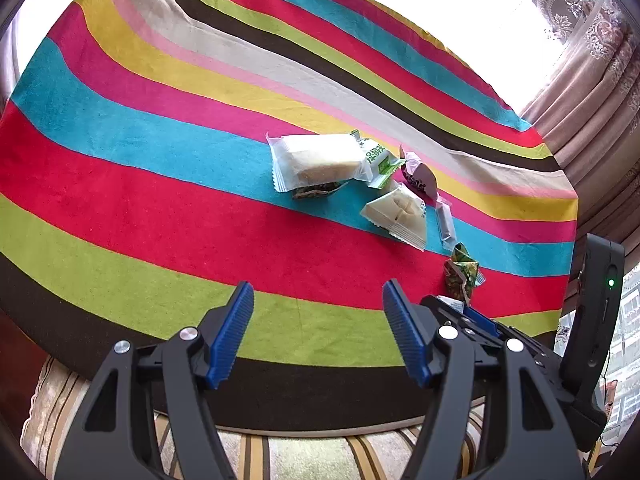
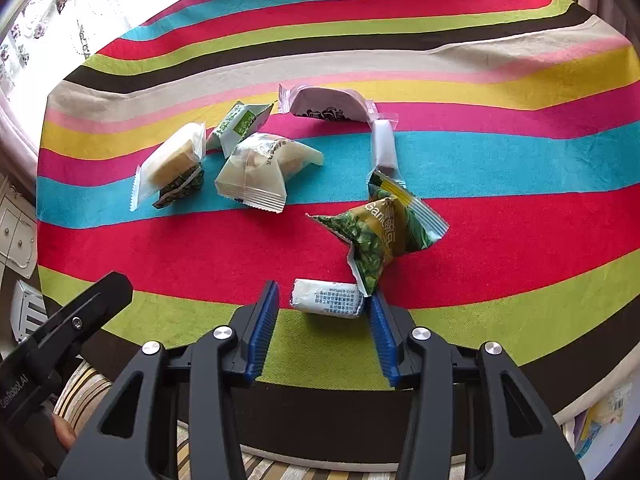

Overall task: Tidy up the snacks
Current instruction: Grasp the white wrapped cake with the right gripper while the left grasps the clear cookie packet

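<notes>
Several wrapped snacks lie on a striped tablecloth (image 2: 500, 240). A small white packet with blue print (image 2: 328, 304) lies between the fingertips of my right gripper (image 2: 323, 295). The right pad touches its end, while a gap shows at the left pad, so the gripper is open. Just beyond it lie green pea packets (image 2: 380, 236) (image 1: 462, 272). Farther off are a cake packet (image 2: 172, 164) (image 1: 320, 160), a translucent packet (image 2: 256, 176) (image 1: 398, 212), a green-white packet (image 2: 240, 122) and a white stick (image 2: 384, 144). My left gripper (image 1: 318, 292) hangs open and empty over the green stripe, to the left of the right gripper (image 1: 472, 316).
A pink-white packet with black print (image 2: 328, 106) lies at the back of the group. The table's near edge has a dark brown stripe (image 1: 300, 392) over a striped seat cushion (image 1: 280, 456). Curtains (image 1: 592, 80) and a bright window stand beyond the far edge.
</notes>
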`<state>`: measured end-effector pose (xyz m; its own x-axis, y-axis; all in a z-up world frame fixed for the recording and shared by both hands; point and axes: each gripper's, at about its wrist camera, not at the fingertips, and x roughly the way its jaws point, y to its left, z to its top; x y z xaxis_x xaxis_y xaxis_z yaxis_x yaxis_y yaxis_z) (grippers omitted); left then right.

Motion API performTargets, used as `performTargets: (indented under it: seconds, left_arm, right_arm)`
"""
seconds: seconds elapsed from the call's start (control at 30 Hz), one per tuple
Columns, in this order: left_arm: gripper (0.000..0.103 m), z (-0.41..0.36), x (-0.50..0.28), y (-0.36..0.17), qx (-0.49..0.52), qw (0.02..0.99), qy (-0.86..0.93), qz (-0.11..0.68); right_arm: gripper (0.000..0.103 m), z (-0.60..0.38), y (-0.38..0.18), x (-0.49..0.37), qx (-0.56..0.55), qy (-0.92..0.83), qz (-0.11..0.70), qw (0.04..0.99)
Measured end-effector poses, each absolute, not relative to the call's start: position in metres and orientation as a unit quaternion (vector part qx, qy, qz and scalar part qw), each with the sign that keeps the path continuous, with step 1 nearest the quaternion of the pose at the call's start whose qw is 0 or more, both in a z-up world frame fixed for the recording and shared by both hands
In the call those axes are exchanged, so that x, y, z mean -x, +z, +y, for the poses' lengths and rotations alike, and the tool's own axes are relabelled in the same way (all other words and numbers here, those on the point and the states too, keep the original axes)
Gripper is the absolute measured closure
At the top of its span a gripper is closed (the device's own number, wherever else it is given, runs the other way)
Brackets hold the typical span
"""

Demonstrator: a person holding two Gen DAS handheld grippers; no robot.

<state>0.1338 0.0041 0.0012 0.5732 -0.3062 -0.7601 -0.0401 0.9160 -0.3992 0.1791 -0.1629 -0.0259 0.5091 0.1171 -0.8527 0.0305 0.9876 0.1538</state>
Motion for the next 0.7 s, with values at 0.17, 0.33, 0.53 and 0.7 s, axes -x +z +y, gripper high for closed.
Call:
performTargets:
  seconds: [0.17, 0.33, 0.53, 0.7]
  left_arm:
    - [0.036, 0.007, -0.144, 0.0, 0.188, 0.867, -0.072, 0.457]
    - [0.036, 0.01, -0.159, -0.001, 0.189, 0.87, -0.066, 0.45]
    - [0.025, 0.014, -0.188, -0.001, 0.208, 0.873, -0.058, 0.438]
    - [0.019, 0.007, -0.217, -0.003, 0.219, 0.867, -0.044, 0.446]
  right_arm:
    - [0.068, -0.169, -0.026, -0.177, -0.087, 0.025, 0.488, 0.868]
    - [0.068, -0.167, -0.027, -0.174, -0.074, 0.022, 0.48, 0.874]
    - [0.068, -0.164, -0.029, -0.173, -0.06, 0.02, 0.471, 0.88]
    - [0.068, -0.163, -0.03, -0.174, -0.06, 0.021, 0.467, 0.882]
